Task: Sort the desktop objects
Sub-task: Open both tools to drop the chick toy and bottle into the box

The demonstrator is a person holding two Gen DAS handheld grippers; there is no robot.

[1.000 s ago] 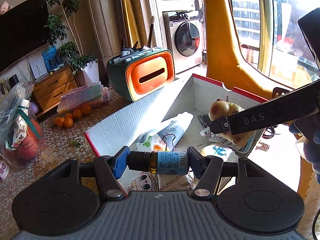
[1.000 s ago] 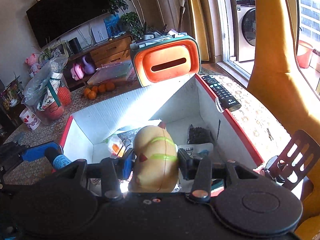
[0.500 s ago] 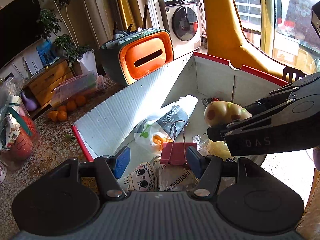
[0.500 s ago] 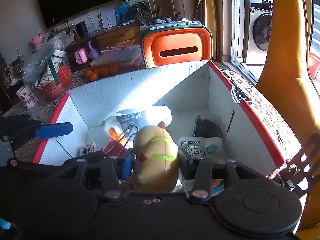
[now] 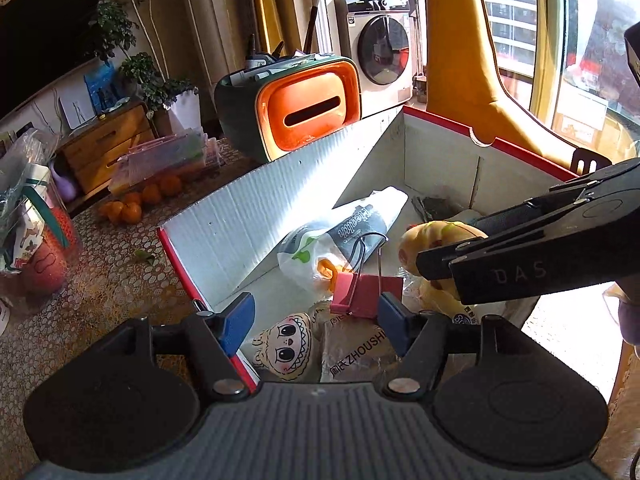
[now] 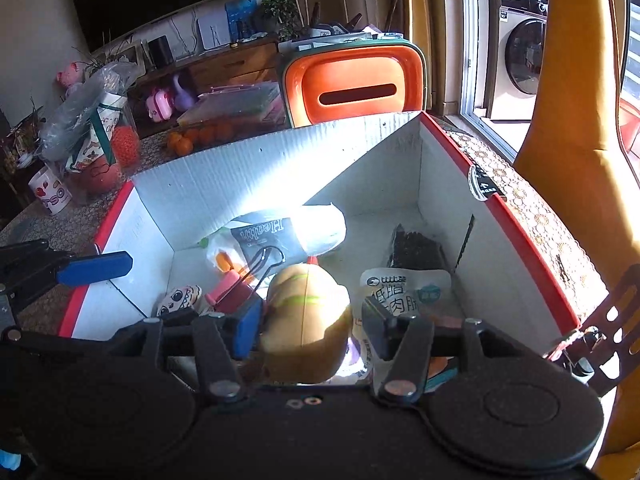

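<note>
The plush toy (image 6: 306,316) sits between the pads of the right hand-held gripper (image 6: 308,330), low inside the white box (image 5: 280,200) near its front. The blue pad touches the toy's left side, but a gap shows on its right, so the jaws look spread and the toy seems just released (or nearly so). Around it lie a pink binder clip (image 5: 366,294), a Health-printed bag (image 5: 352,228), a snack pouch (image 6: 404,290) and a small cartoon-face packet (image 5: 286,344). The left hand-held gripper (image 5: 316,316) hovers over the box's near-left corner, jaws wide apart and holding nothing.

Risk, as I judge it: if the right gripper lifts while the toy clings to one pad, the plush could be dragged back out or tip onto the clip's wire handles. The two grippers are also near each other over the box and could knock together.

A second ago the left gripper pinched a small dark bottle; half a second ago it was already empty. The right gripper then clamped the toy firmly; now its right pad stands clear
</note>
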